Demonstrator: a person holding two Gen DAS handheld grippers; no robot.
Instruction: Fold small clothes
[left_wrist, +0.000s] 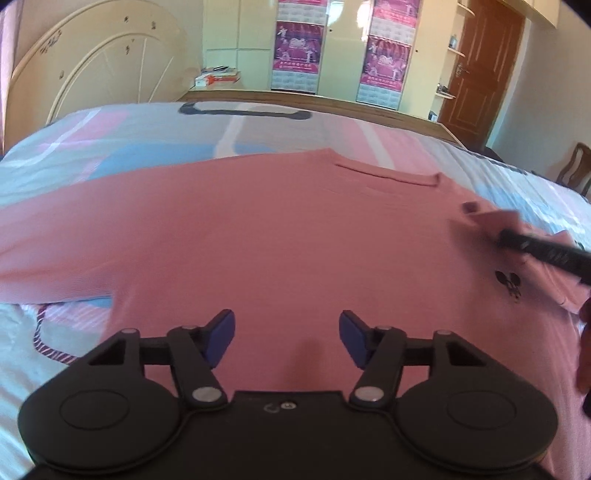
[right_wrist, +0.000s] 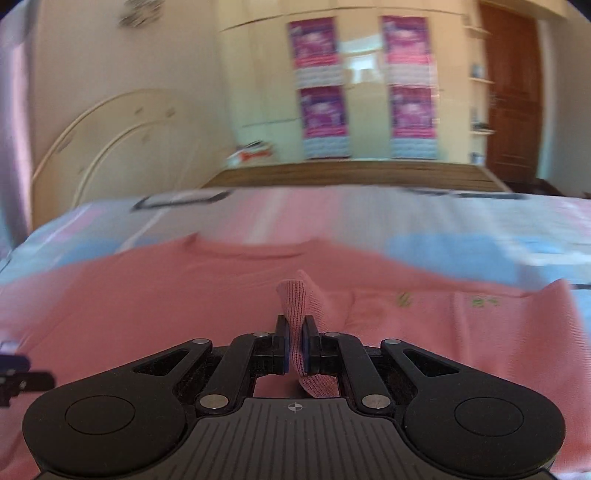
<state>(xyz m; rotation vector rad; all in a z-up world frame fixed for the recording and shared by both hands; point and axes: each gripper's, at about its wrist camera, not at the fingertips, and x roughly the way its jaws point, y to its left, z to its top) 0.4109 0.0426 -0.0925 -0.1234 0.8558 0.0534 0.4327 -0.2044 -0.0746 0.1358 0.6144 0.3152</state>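
The right gripper (right_wrist: 294, 345) pinches the shirt (left_wrist: 280, 236) edge to carry a fold; the left gripper (left_wrist: 287, 338) hangs half-open, empty, over the bed (left_wrist: 147, 136).

the pink shirt (left_wrist: 258, 229) lies flat across the bed (left_wrist: 147, 125); open air above it, headboard (left_wrist: 92, 66) and wardrobe (left_wrist: 340, 44) stand beyond.

One pink shirt (left_wrist: 258, 236) on one bed (left_wrist: 147, 140); two grippers, left gripper (left_wrist: 287, 334) and right gripper (right_wrist: 294, 345); four purple posters (left_wrist: 298, 55); one brown door (left_wrist: 480, 74).
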